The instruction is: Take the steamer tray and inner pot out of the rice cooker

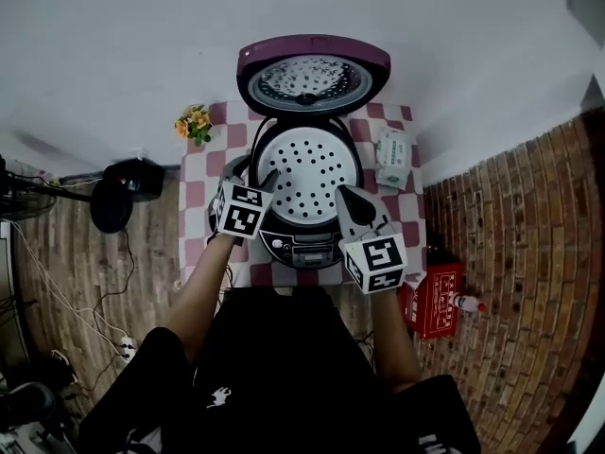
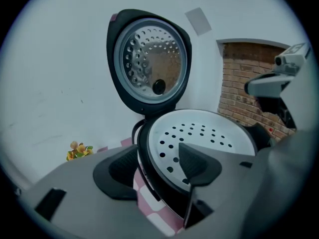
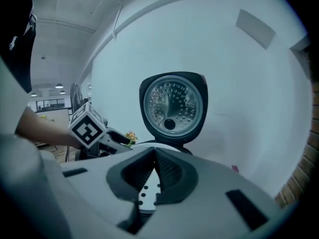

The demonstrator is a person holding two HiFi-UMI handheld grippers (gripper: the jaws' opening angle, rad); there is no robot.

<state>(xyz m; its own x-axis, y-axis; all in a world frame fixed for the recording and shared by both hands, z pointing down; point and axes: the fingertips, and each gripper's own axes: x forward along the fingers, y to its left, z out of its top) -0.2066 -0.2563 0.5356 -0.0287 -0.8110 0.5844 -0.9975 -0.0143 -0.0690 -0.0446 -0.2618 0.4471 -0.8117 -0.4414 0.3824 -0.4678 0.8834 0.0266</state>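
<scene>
The rice cooker (image 1: 301, 242) stands on a checked table with its maroon lid (image 1: 312, 72) raised. The white perforated steamer tray (image 1: 307, 166) sits in its top and hides the inner pot. My left gripper (image 1: 253, 174) is open at the tray's left edge. In the left gripper view its jaws (image 2: 157, 169) straddle the cooker's rim and the tray (image 2: 199, 133), with the pads apart from both. My right gripper (image 1: 346, 195) is shut and empty over the tray's right front edge. In the right gripper view its tips (image 3: 153, 156) meet, with the tray (image 3: 147, 193) behind.
A small pot of flowers (image 1: 194, 121) stands at the table's back left and a pack of wipes (image 1: 391, 157) at the back right. A red crate (image 1: 433, 301) sits on the floor to the right, a black fan (image 1: 113, 197) to the left. A white wall is close behind the lid.
</scene>
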